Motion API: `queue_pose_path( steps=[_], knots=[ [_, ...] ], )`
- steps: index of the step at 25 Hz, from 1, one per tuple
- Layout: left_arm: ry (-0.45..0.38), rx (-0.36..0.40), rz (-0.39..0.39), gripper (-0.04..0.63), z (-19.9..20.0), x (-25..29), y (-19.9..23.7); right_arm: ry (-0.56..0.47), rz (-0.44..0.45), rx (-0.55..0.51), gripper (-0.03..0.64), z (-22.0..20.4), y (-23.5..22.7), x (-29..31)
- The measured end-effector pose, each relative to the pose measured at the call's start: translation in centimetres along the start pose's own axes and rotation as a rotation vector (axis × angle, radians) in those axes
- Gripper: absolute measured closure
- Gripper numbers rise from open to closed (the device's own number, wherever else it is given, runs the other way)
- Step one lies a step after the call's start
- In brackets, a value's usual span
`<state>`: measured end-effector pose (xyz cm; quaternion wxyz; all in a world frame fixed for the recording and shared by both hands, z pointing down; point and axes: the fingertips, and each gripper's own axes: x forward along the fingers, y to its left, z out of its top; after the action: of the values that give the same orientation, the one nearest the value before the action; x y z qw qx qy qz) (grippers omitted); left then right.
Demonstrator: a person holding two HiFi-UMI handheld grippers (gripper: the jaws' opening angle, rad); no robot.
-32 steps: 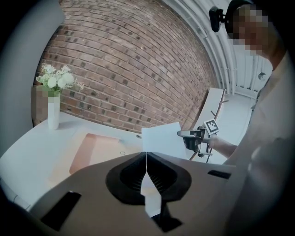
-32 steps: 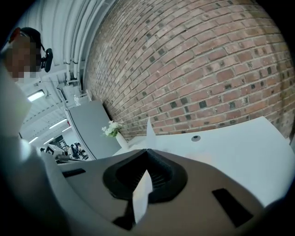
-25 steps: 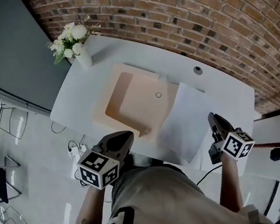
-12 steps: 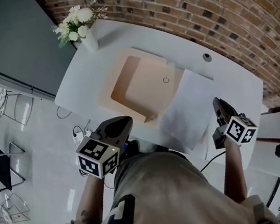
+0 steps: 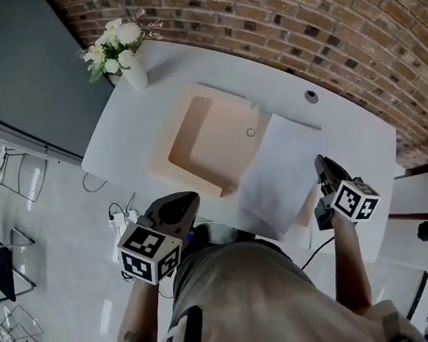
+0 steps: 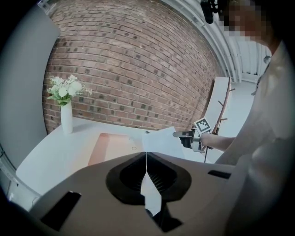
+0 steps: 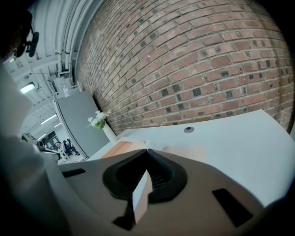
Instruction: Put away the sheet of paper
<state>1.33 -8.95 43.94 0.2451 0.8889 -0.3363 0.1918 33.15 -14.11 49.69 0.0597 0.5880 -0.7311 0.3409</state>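
Hardly anything has moved since a second ago: the right gripper (image 5: 320, 165) is still pinching the right edge of the sheet of paper (image 5: 274, 174), its jaws pressed together on it. The sheet is lying on the white table (image 5: 343, 132), just beside the peach tray (image 5: 209, 139), with its near corner hanging over the table's edge. The left gripper (image 5: 191, 201) is hovering off the table's near edge, its jaws closed together and gripping nothing.
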Motion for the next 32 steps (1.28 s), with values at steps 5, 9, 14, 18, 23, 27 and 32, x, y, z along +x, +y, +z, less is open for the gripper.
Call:
queue_pose_path(
  steps=[5, 9, 14, 18, 23, 27, 32],
  knots=[
    [0.001, -0.007, -0.001, 0.577, -0.4, -0.6, 0.4, 0.019, -0.033, -0.008, 0.594, -0.6, -0.7, 1.1],
    [0.006, -0.011, -0.003, 0.577, -0.7, -0.9, 0.8, 0.031, -0.056, -0.034, 0.594, -0.6, -1.0, 1.9],
    [-0.001, -0.006, -0.016, 0.577, -0.5, -0.9, 1.0, 0.008, -0.034, -0.046, 0.594, 0.4, -0.2, 2.6],
    [-0.001, -0.005, -0.018, 0.577, -0.2, -0.9, 1.3, 0.010, -0.023, -0.042, 0.594, 0.5, 0.2, 3.1],
    [0.000, -0.008, -0.012, 0.577, -0.1, -0.9, 1.8, 0.017, -0.012, -0.042, 0.594, 0.5, 0.4, 3.7],
    [0.002, -0.007, -0.011, 0.577, -0.1, -0.8, 1.7, 0.024, -0.009, -0.038, 0.594, 0.4, 0.2, 4.1],
    [0.005, -0.006, -0.005, 0.577, 0.0, -0.9, 1.8, 0.033, 0.007, -0.028, 0.594, -0.1, 0.4, 4.8]
  ],
)
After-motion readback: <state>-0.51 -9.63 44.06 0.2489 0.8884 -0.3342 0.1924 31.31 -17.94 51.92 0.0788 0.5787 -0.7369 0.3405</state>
